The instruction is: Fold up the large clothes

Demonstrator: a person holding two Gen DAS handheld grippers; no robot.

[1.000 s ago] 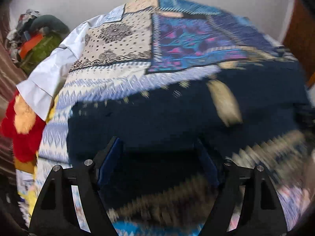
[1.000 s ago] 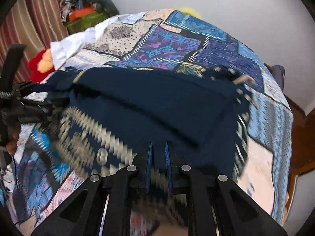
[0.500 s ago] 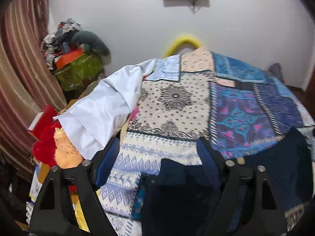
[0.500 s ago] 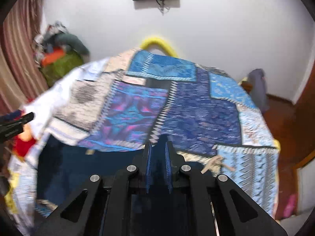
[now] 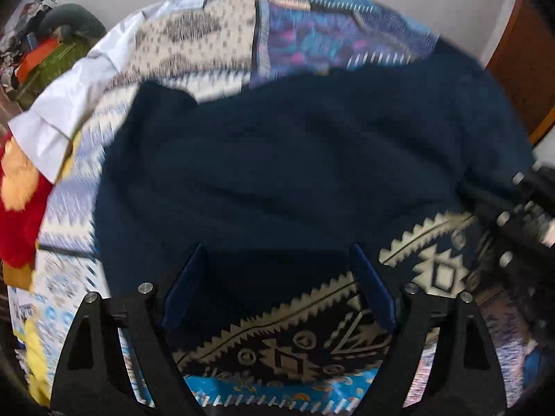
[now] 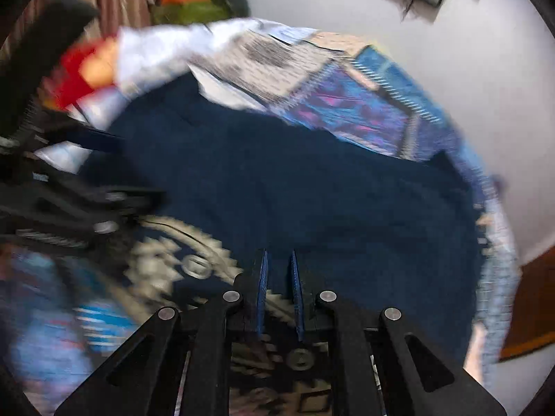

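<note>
The navy garment [image 5: 295, 159] lies spread on the patchwork-covered bed [image 5: 215, 38], a white cloth [image 5: 66, 104] and red plush [image 5: 17, 208] crowding its edge, as the left tongs [image 5: 277, 277] widen above it and the right tongs [image 6: 279, 294] pinch its fabric.

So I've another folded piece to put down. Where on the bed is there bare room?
Bare patchwork bedspread lies beyond the navy garment, toward the wall. The left edge is crowded by the white cloth and the red plush; the near side holds both tools.
</note>
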